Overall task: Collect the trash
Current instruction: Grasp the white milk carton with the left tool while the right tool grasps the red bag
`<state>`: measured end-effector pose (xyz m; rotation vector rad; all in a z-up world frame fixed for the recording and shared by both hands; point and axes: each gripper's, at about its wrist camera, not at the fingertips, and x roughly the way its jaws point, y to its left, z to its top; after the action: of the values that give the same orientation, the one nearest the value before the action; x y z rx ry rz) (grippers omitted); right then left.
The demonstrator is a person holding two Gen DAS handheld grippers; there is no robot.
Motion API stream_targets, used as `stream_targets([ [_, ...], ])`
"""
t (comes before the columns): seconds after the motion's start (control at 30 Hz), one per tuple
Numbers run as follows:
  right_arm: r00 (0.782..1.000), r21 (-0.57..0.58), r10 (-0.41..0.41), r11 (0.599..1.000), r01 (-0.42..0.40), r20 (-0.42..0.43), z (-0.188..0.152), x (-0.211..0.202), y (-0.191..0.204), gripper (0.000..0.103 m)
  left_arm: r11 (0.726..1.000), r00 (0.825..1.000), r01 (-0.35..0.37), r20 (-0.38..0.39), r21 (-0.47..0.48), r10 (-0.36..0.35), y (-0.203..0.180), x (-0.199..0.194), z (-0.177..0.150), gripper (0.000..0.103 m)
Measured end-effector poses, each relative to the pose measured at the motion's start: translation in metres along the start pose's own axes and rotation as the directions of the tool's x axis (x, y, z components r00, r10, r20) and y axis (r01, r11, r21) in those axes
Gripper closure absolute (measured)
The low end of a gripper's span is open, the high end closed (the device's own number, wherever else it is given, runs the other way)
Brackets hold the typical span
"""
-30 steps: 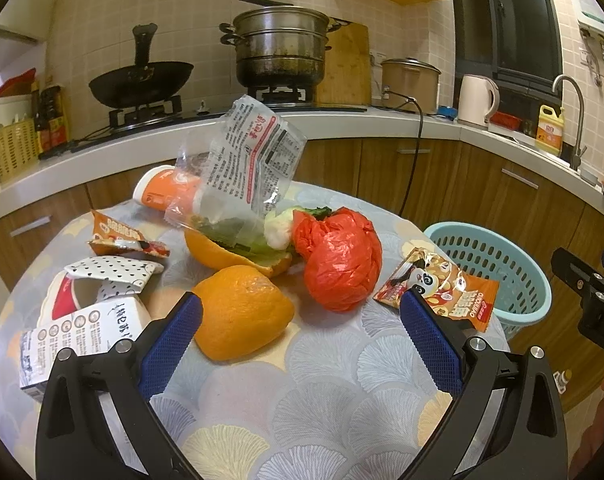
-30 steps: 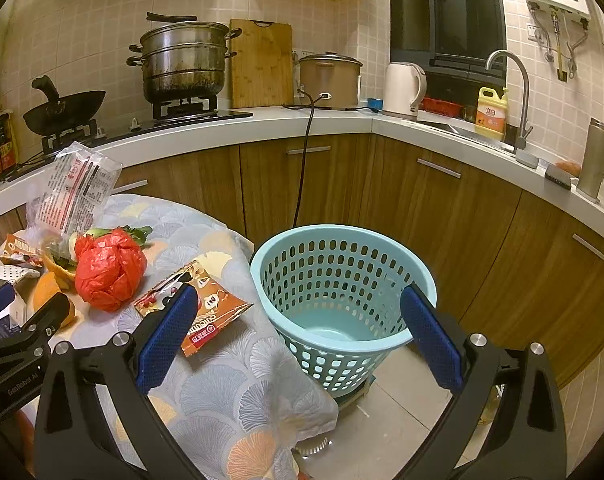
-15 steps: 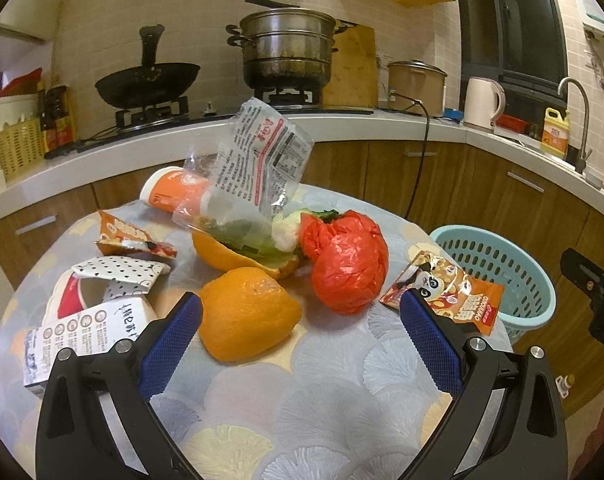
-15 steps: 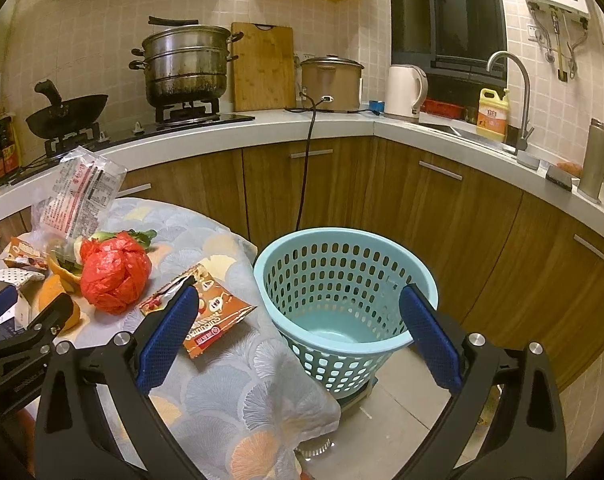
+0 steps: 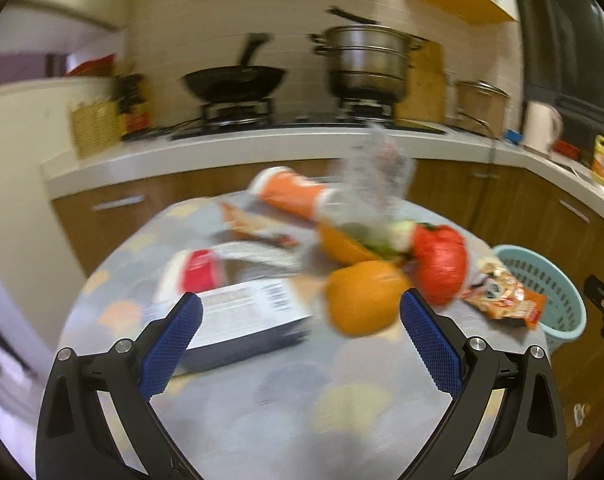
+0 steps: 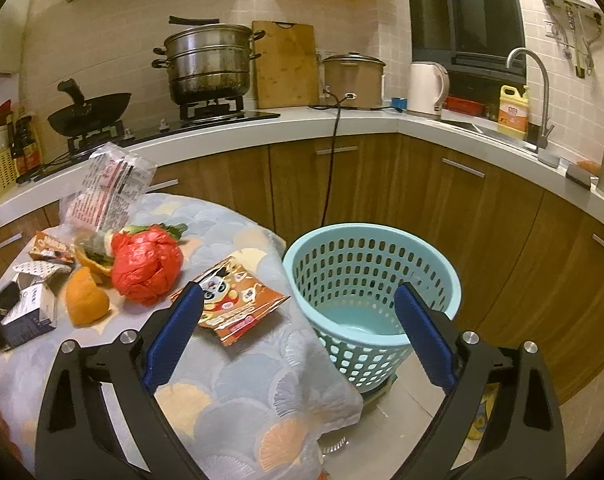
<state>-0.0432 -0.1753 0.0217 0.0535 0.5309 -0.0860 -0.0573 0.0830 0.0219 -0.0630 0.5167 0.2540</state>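
Trash lies on a round table with a patterned cloth [image 5: 286, 396]: a white carton [image 5: 242, 316], an orange peel [image 5: 362, 300], a red plastic bag [image 5: 440, 264] [image 6: 146, 266], a panda snack wrapper [image 5: 502, 294] [image 6: 232, 304], a clear printed bag [image 6: 110, 188] and an orange tube [image 5: 290, 192]. A light blue basket [image 6: 372, 280] stands on the floor right of the table and looks empty. My left gripper [image 5: 300, 344] is open above the table, just in front of the carton. My right gripper [image 6: 298, 336] is open between wrapper and basket.
A kitchen counter [image 6: 342, 120] curves behind the table with a wok [image 6: 90, 112], a steamer pot [image 6: 208, 64], a cutting board, a rice cooker with a hanging cord [image 6: 330, 168], a kettle and a sink. Wooden cabinets stand close behind the basket.
The left gripper has swung left, so the carton now sits in front of it; its view is blurred. The right gripper has shifted slightly. Both stay open.
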Motion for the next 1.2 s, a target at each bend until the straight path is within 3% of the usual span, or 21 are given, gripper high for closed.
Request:
stream_targets([
  [0.1, 1.0, -0.016, 0.012, 1.0, -0.012, -0.002, -0.002, -0.002, 0.006, 0.011, 0.998, 0.998, -0.053, -0.02, -0.033, 0.052, 0.036, -0.005, -0.003, 0.008],
  [0.2, 1.0, -0.031, 0.014, 0.999, -0.014, 0.003, -0.003, -0.005, 0.011, 0.011, 0.995, 0.995, -0.058, -0.08, -0.084, 0.052, 0.08, -0.001, -0.008, 0.008],
  [0.33, 1.0, -0.037, 0.018, 0.999, -0.018, -0.003, -0.003, -0.004, 0.015, 0.011, 0.993, 0.983, 0.004, -0.182, -0.12, -0.026, 0.114, 0.019, -0.015, 0.008],
  [0.47, 1.0, -0.046, 0.016, 0.999, -0.017, -0.008, -0.003, -0.003, 0.018, 0.011, 0.984, 0.961, 0.106, -0.239, -0.141, -0.138, 0.117, 0.04, -0.017, 0.008],
  [0.57, 1.0, -0.05, 0.01, 0.999, -0.01, -0.005, -0.002, -0.003, 0.019, 0.011, 0.966, 0.938, 0.201, -0.252, -0.162, -0.238, 0.108, 0.043, -0.018, 0.008],
  [0.6, 1.0, -0.05, 0.008, 0.999, -0.008, -0.003, -0.002, -0.003, 0.019, 0.011, 0.952, 0.922, 0.253, -0.253, -0.174, -0.292, 0.105, 0.043, -0.019, 0.008],
  [0.73, 1.0, -0.05, 0.002, 0.999, -0.002, -0.005, -0.003, -0.001, 0.018, 0.011, 0.918, 0.886, 0.369, -0.243, -0.147, -0.395, 0.089, 0.034, -0.023, 0.008],
  [0.87, 1.0, -0.049, 0.003, 0.999, -0.004, -0.015, -0.004, 0.003, 0.018, 0.011, 0.862, 0.824, 0.501, -0.262, -0.077, -0.503, 0.062, 0.017, -0.03, 0.008],
  [0.9, 1.0, -0.05, 0.003, 0.999, -0.004, -0.016, -0.004, 0.004, 0.019, 0.011, 0.86, 0.822, 0.508, -0.266, -0.053, -0.503, 0.058, 0.013, -0.032, 0.008],
  [1.0, 1.0, -0.057, 0.003, 0.998, -0.004, -0.017, -0.006, 0.005, 0.02, 0.011, 0.872, 0.839, 0.489, -0.262, -0.02, -0.476, 0.057, 0.005, -0.035, 0.008],
  [1.1, 1.0, -0.062, 0.011, 0.998, -0.012, -0.016, -0.006, 0.007, 0.02, 0.011, 0.917, 0.891, 0.397, -0.219, -0.047, -0.397, 0.075, 0.007, -0.028, 0.008],
  [1.2, 0.999, -0.069, 0.04, 0.997, -0.041, -0.018, -0.004, 0.01, 0.021, 0.011, 0.944, 0.919, 0.328, -0.218, -0.037, -0.328, 0.085, 0.02, -0.017, 0.008],
])
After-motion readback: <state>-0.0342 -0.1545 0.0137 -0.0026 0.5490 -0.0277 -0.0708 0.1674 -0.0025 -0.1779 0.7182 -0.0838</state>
